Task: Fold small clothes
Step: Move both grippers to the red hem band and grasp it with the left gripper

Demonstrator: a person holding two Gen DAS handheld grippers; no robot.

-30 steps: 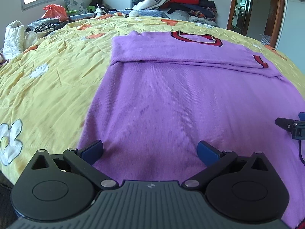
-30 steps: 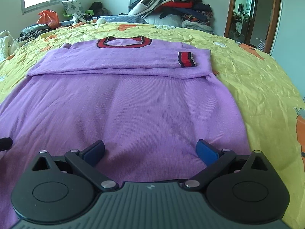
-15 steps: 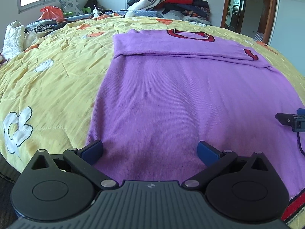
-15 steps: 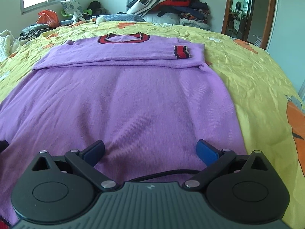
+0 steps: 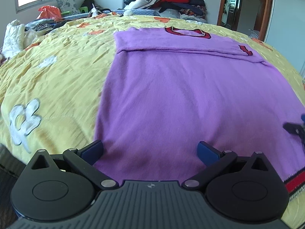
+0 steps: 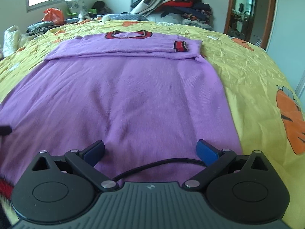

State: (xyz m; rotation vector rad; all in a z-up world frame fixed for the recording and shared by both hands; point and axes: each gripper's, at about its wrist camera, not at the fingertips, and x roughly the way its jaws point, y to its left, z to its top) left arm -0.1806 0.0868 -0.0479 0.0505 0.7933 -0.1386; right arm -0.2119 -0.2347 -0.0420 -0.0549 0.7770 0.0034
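Note:
A purple knit sweater (image 5: 181, 95) with a red collar lies flat on the yellow bedspread (image 5: 57, 72), its sleeves folded across the chest. It also shows in the right wrist view (image 6: 133, 95). My left gripper (image 5: 150, 150) is open and empty over the sweater's lower left part, near the hem. My right gripper (image 6: 150, 149) is open and empty over the lower right part. The red-striped hem (image 5: 293, 183) shows at the lower right of the left wrist view. The right gripper's tip (image 5: 294, 128) shows at that view's right edge.
A pile of clothes (image 5: 171, 2) is stacked at the far end of the bed. Bags and pillows (image 5: 49, 12) lie at the far left. A doorway (image 5: 240, 7) is at the right. A black cable (image 6: 158, 165) crosses between the right gripper's fingers.
Both grippers have drawn back toward the sweater's hem, so more of the sweater and its red-striped hem comes into view. Both stay open.

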